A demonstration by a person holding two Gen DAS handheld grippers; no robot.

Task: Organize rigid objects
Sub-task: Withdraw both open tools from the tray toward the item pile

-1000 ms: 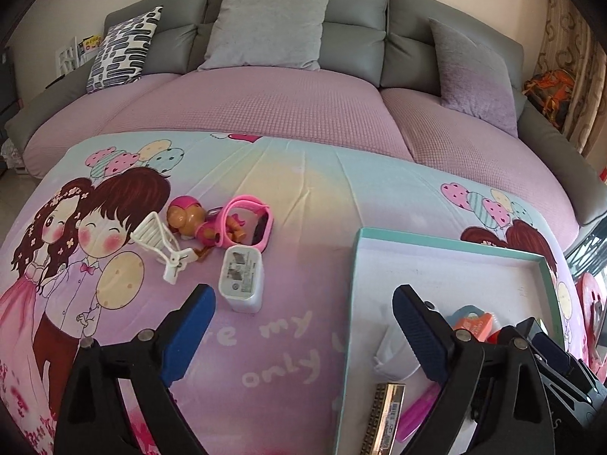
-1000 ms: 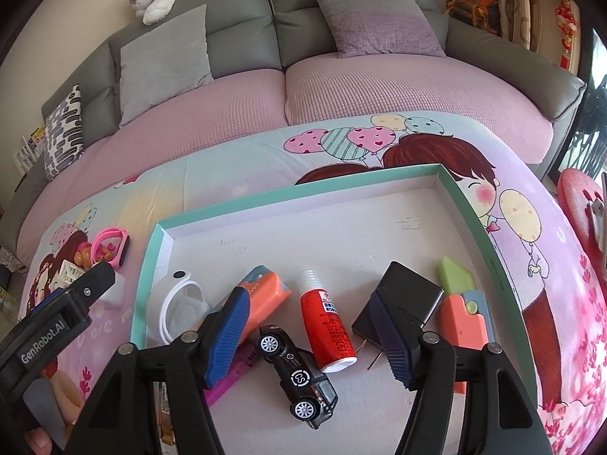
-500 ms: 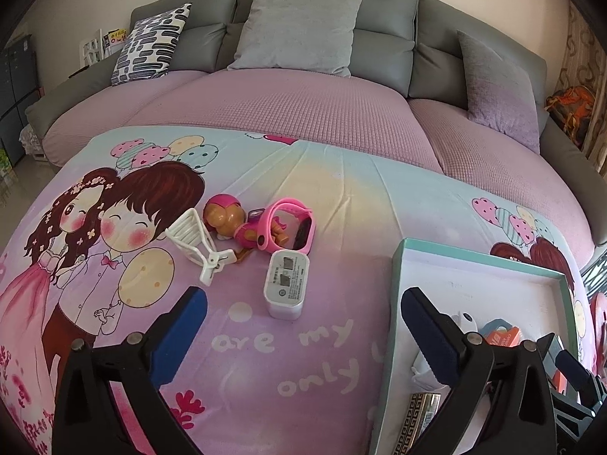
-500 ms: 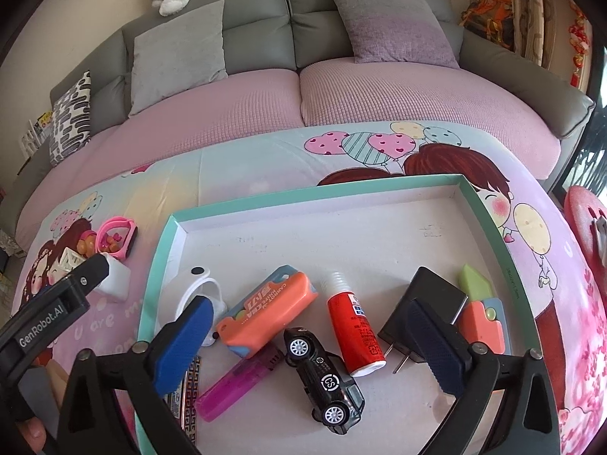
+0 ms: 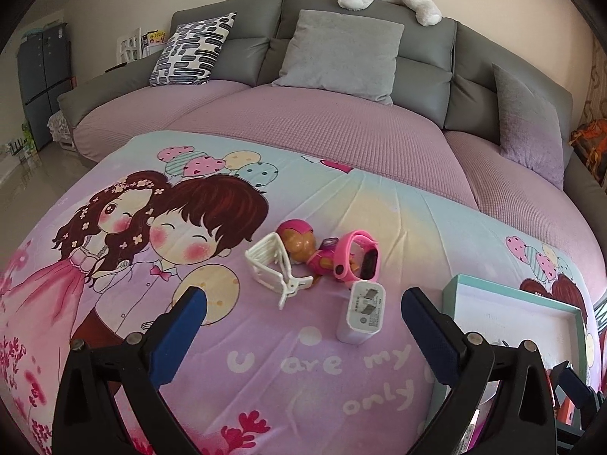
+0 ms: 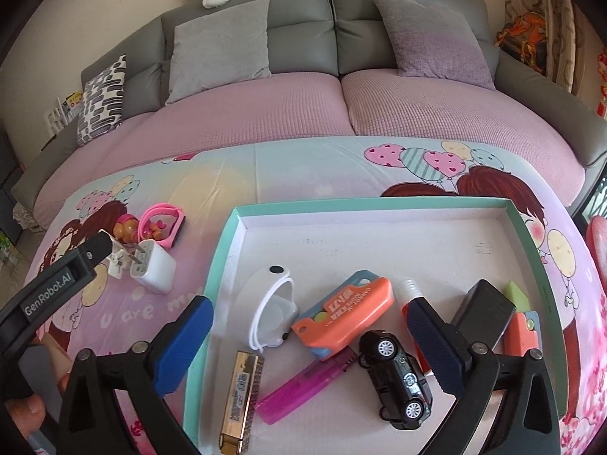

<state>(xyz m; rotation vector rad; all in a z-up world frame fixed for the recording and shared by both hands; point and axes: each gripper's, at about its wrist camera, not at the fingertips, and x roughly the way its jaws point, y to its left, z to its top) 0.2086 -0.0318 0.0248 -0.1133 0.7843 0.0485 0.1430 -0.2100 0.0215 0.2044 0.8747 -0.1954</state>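
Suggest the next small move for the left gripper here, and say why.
Probably ease the left gripper forward and down over the white plug-in charger block. Its jaws stand open and empty, the charger lies nearest ahead on the printed cloth, outside the teal-rimmed tray, and the right gripper is open and empty over the tray.

We look from each wrist along the gripper fingers, tilted downward over the cartoon-print cloth (image 5: pixel 341 204) toward the grey sofa (image 5: pixel 242 49). Our left view sits close above the white charger (image 5: pixel 362 313), catching only a corner of the teal tray (image 5: pixel 512 292). Our right view hangs over that tray (image 6: pixel 379 204). Both share the charger (image 6: pixel 153 271), the pink watch (image 6: pixel 163 223) and the sofa.
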